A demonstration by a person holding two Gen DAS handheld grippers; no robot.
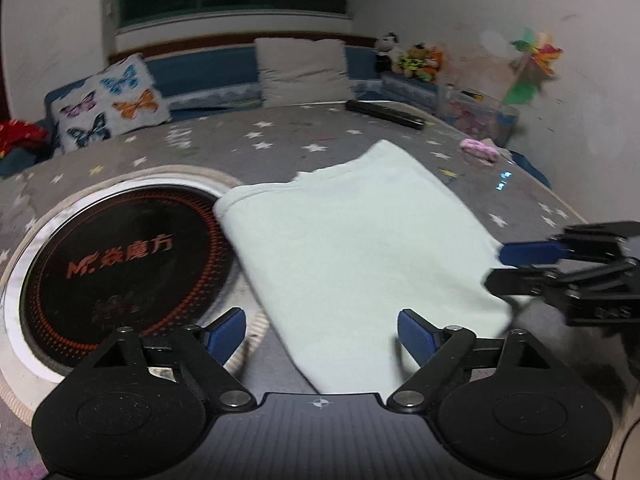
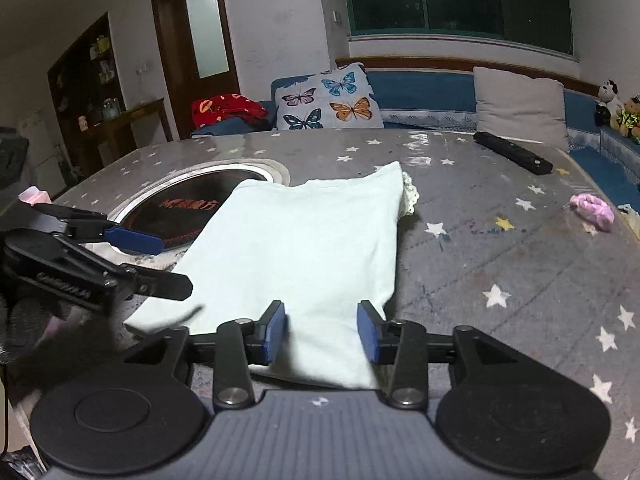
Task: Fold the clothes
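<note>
A pale mint-green garment [image 1: 352, 236] lies folded on the grey star-patterned table [image 1: 280, 140], partly over a round black cooktop [image 1: 120, 256]. It also shows in the right wrist view [image 2: 304, 240], with a lace edge at its far right corner. My left gripper [image 1: 320, 336] is open, its blue pads either side of the garment's near edge. My right gripper [image 2: 322, 332] is open over the garment's near edge. In the left wrist view the right gripper [image 1: 516, 264] sits at the garment's right edge. In the right wrist view the left gripper [image 2: 168, 264] sits at its left edge.
A black remote [image 1: 384, 114] lies at the table's far side, also in the right wrist view [image 2: 512, 152]. A pink cloth ball [image 2: 592, 206] lies at right. A butterfly cushion [image 1: 108, 100], grey cushion [image 1: 302, 72] and soft toys [image 1: 408, 58] sit on the blue sofa behind.
</note>
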